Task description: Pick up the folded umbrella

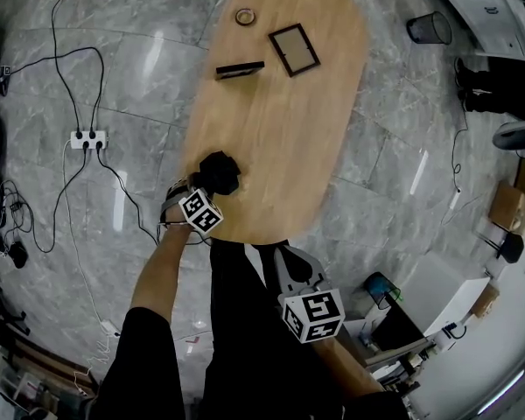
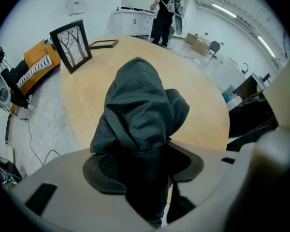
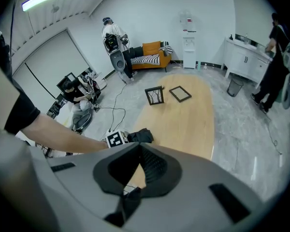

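Closest in, the right tool point(image 1: 286, 256) hangs by the person's body, short of the umbrella and off to its right, with its two pads pressed together on nothing. Next out, the left tool point(image 1: 208, 191) points steeply down right over the folded umbrella point(image 1: 219, 171), which lies on the bench point(image 1: 280, 138) close to its near left rim. Seen along the left tool, the dark grey fabric bundle fills the gap between the spread pads point(image 2: 102, 167). The ribbed face of one pad shows bare beside the cloth, so I judge that the pads bracket the umbrella without yet clamping it. Its long axis seems to run out from the gap toward the bench's far end, across the line on which the pads close, though from above it reads only as a compact lump. The left tool is plainly the nearer, and the coming move is likely a squeeze, then a lift. Well beyond the umbrella are an upright picture frame point(image 1: 240, 70), a flat picture frame point(image 1: 294, 49) and a small ring point(image 1: 245, 16).
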